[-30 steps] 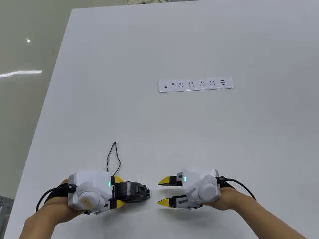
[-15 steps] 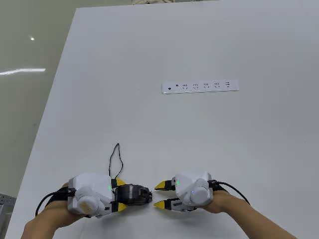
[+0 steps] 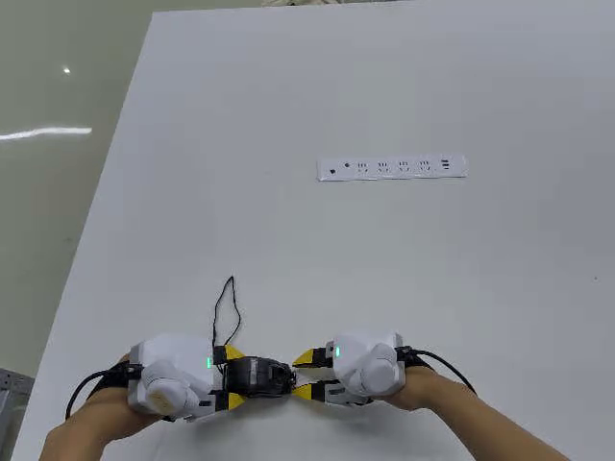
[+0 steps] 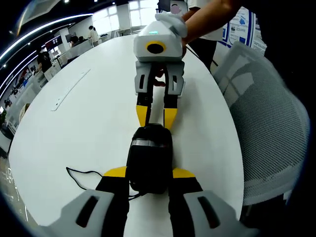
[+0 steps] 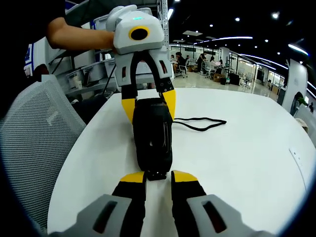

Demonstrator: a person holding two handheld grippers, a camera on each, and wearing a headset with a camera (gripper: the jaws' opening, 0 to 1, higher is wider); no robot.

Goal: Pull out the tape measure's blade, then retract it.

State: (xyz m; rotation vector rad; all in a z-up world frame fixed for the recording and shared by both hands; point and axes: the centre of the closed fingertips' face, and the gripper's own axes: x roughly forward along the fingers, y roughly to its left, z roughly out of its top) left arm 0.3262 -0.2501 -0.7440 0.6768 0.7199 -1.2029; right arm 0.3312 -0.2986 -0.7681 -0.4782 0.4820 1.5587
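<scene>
The black tape measure [image 3: 258, 375] lies near the table's front edge, and my left gripper [image 3: 229, 376] is shut on its body. In the left gripper view the case [image 4: 150, 158] sits between my yellow fingertips [image 4: 116, 172]. My right gripper [image 3: 303, 375] faces it from the right, its jaws narrowly open on either side of the case's front end. In the right gripper view the blade's end tab [image 5: 157, 174] lies between my right gripper's [image 5: 158, 176] tips, and the case [image 5: 153, 133] stretches away toward the left gripper [image 5: 148, 101]. No blade is drawn out.
The tape's black wrist cord [image 3: 226, 307] loops on the white table [image 3: 384, 279] behind the left gripper. A white power strip [image 3: 392, 168] lies mid-table, further back. A grey mesh chair [image 4: 266, 123] stands just past the table's near edge.
My right gripper has slid left until its tips reach the tape measure's front end, and its jaws have narrowed slightly. The left gripper has kept its hold on the case.
</scene>
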